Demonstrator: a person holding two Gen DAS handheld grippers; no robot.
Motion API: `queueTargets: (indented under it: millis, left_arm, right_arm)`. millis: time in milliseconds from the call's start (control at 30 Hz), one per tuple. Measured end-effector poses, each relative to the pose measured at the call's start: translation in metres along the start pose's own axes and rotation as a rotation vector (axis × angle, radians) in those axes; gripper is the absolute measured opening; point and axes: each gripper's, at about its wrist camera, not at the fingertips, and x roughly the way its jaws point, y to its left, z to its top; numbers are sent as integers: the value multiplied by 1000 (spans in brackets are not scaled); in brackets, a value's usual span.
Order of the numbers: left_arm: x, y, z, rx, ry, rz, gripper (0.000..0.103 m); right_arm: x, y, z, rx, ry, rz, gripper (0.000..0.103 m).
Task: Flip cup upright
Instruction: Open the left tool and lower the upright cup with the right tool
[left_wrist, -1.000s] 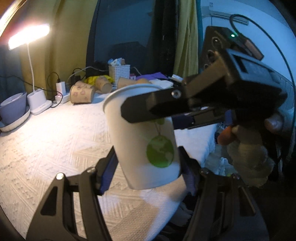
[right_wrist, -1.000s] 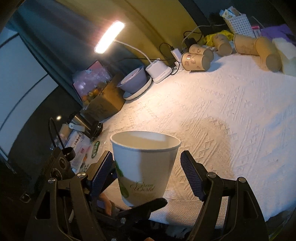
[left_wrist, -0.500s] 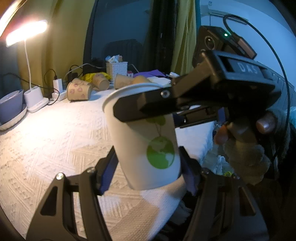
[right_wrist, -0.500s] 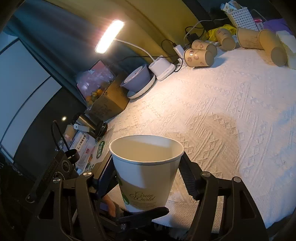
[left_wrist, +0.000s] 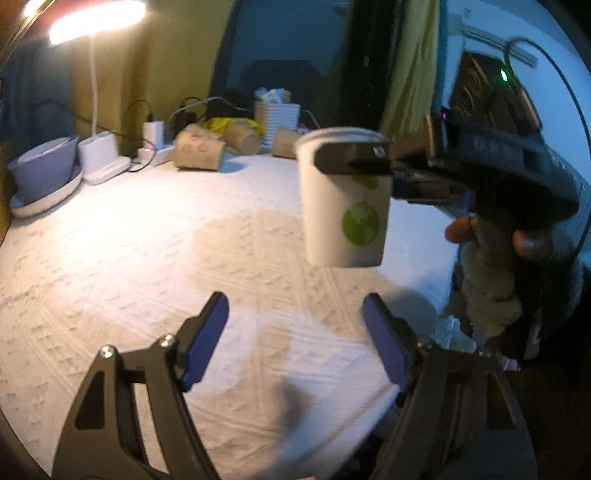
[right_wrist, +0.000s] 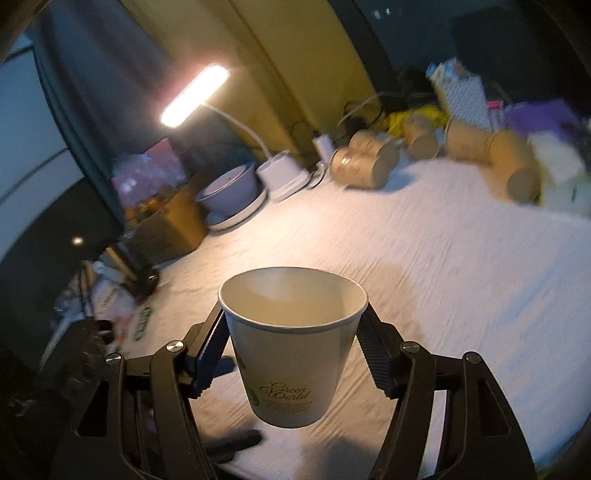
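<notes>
The white paper cup (right_wrist: 293, 343) stands mouth-up in the air above the near edge of the table (left_wrist: 147, 258), which is covered with a white textured cloth (right_wrist: 461, 266). The right gripper (right_wrist: 293, 332) is clamped on it — both fingers press the wall just under the rim, one on each side, and the base hangs clear of the cloth. From the left wrist view the same cup (left_wrist: 343, 199) shows a green globe print, with one black finger of the right gripper (left_wrist: 354, 158) lying across its upper wall. The left gripper (left_wrist: 295, 332) holds nothing: its blue-padded fingers (left_wrist: 205, 339) are spread wide, below and short of the cup, not touching it. Along the far edge of the table lie several brown paper cups (left_wrist: 199, 151) on their sides, near a white ribbed basket (left_wrist: 277, 118). At the far left corner sit a lit desk lamp (left_wrist: 96, 18) and a grey bowl (left_wrist: 42, 170) on a plate — all well apart from the held cup.
</notes>
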Motion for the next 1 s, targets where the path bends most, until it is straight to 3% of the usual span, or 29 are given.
queueTargets:
  millis: [100, 367, 667, 1000]
  left_arm:
    - [-3, 17, 4, -44, 7, 58, 76]
    - [-3, 54, 9, -165, 1, 96, 76]
    - [-2, 59, 8, -187, -16, 89, 76]
    - [-7, 53, 7, -164, -48, 81, 76]
  right_arm:
    - [4, -1, 5, -26, -29, -38, 70]
    - [34, 8, 6, -160, -56, -189, 70]
    - [59, 13, -1, -275, -63, -333, 70]
    - [60, 17, -10, -333, -95, -402, 70]
